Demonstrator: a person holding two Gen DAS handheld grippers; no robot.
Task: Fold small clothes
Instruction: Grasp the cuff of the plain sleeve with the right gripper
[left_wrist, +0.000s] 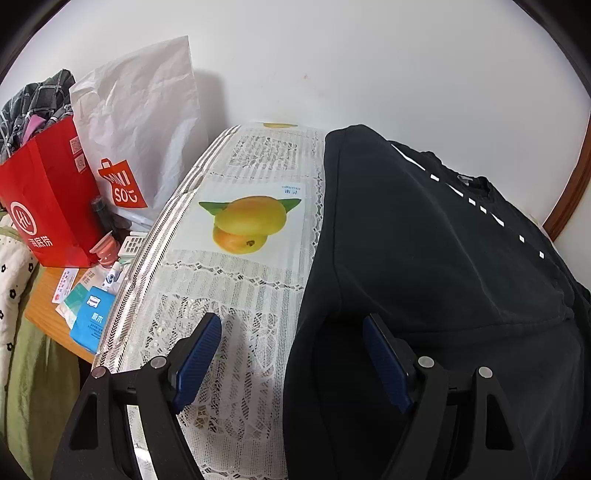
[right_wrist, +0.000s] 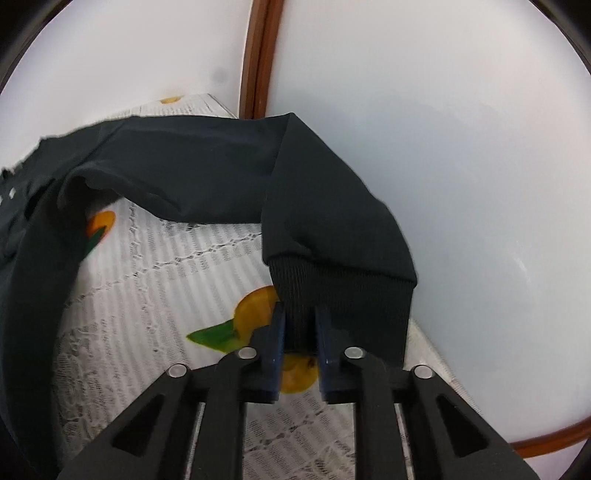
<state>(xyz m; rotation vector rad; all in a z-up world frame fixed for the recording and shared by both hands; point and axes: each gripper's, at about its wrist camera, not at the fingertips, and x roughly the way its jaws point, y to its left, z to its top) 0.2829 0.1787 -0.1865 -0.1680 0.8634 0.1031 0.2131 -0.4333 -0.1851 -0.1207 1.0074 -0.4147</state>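
**Sleeve fold: cuff secured, left side idle**

The black sweatshirt (left_wrist: 424, 240) lay spread on the lace tablecloth (left_wrist: 236, 295). The right gripper (right_wrist: 300, 325) was clamped on the ribbed cuff (right_wrist: 343, 295); the left gripper (left_wrist: 291, 354) stood open at the hem. Recommended: carry the sleeve across the body, taut.

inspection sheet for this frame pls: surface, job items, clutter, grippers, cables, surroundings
Surface: white lace tablecloth with printed mangoes, flat where visible.
Job's things: black long-sleeved sweatshirt with white dashes spread on the cloth; its ribbed cuff lifted off the cloth.
Clutter: red paper bag stuffed with cloth, white crinkled shopping bag, blue tissue pack, small packets, all on a wooden side table left of the cloth.
Grippers: left gripper open, one finger over lace, one over the sweatshirt; right gripper shut on the cuff.
Cables: nothing seen.
Surroundings: white wall, brown wooden trim.
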